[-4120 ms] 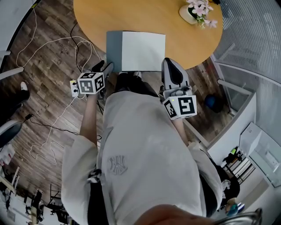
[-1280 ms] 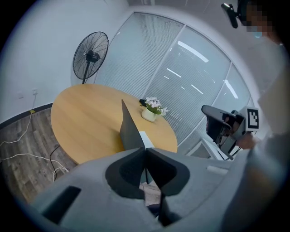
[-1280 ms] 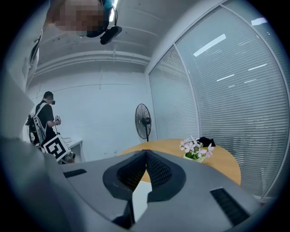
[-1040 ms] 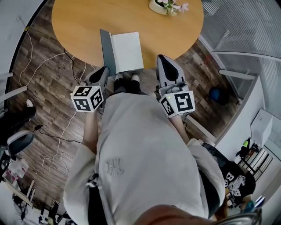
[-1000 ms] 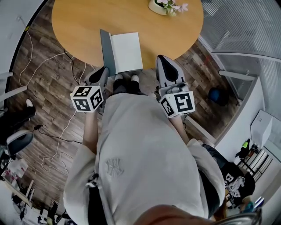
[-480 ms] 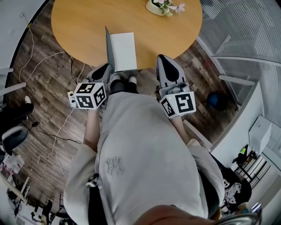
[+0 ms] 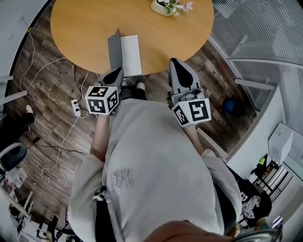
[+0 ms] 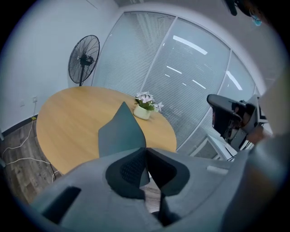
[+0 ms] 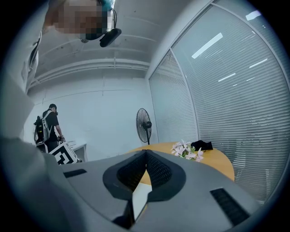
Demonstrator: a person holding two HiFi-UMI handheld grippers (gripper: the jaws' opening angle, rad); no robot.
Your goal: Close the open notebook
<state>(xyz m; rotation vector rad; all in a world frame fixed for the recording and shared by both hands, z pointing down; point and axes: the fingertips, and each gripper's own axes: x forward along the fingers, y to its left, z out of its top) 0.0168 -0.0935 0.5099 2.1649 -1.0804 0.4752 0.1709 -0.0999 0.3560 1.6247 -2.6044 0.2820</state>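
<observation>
The notebook lies at the near edge of the round wooden table (image 7: 85,28). Its white page (image 7: 131,54) is flat and its grey cover (image 7: 115,49) stands raised along the left side. My left gripper (image 7: 116,72) is shut, tips at the cover's near edge. In the left gripper view the cover (image 8: 120,131) rises just beyond the closed left gripper (image 8: 146,149); I cannot tell whether the cover is pinched. My right gripper (image 7: 179,64) hangs shut and empty off the table's near right edge. In the right gripper view the right gripper (image 9: 146,152) shows the white page (image 9: 139,198) beneath its tips.
A pot of pink-white flowers (image 7: 166,5) stands at the table's far side, with a black item (image 9: 202,145) beyond it. A floor fan (image 8: 84,59) stands by the wall. A power strip (image 7: 75,107) and cables lie on the wood floor. A person (image 9: 51,127) stands far off.
The grey cover has swung up from a low slant to nearly upright over the page. My left gripper moved right toward the notebook's near edge. The right gripper barely shifted.
</observation>
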